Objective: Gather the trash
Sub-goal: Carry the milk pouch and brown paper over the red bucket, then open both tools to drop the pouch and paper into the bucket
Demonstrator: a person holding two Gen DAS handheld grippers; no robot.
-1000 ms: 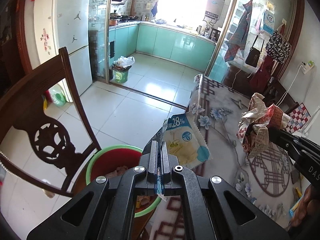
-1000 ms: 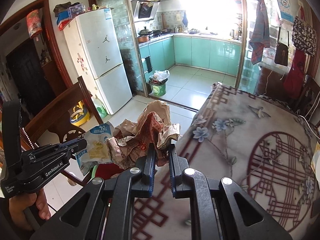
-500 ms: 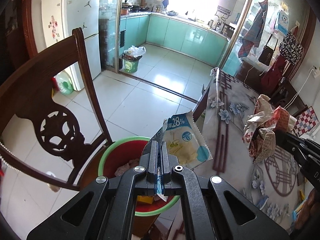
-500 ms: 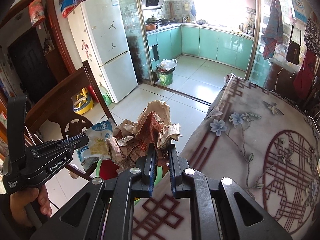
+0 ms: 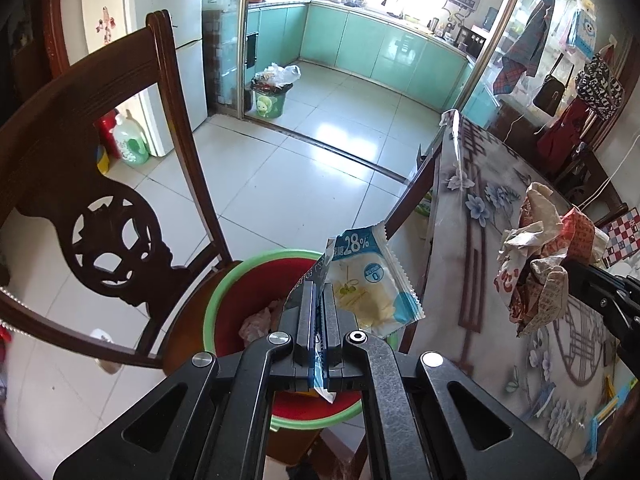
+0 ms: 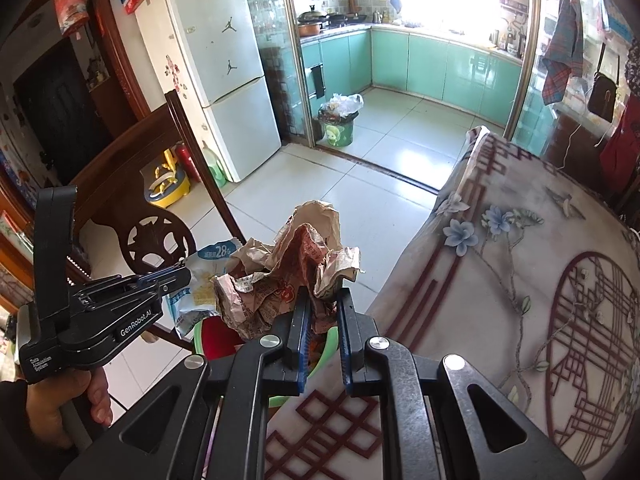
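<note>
A: While the left tool (image 5: 318, 312) is hanging over the red bin with the green rim (image 5: 224, 292), its jaws are pinched tight on the lower edge of a blue-and-white snack wrapper (image 5: 370, 280). Wrapper is sticking up and to the right of the fingertips, above the bin's far-right rim.

B: And the right tool (image 6: 322, 320)?

A: Jaws narrow, clamping a crumpled wad of brown and red paper (image 6: 296, 276). Wad is bulging up and to the left past the fingertips. It's sitting over the counter (image 6: 500, 280) edge, with a bit of the green rim showing just below the fingers.

B: Are the two tools near each other?

A: Near, not touching. In the right wrist view the left tool is coming in from the left, with the snack wrapper showing just behind the paper wad. In the left wrist view the wad is floating to the right, over the patterned counter cloth.

B: Anything in the bin?

A: Some pinkish trash is lying inside. A dark wooden chair (image 5: 108, 216) is standing just beside the bin, on the left.
</note>
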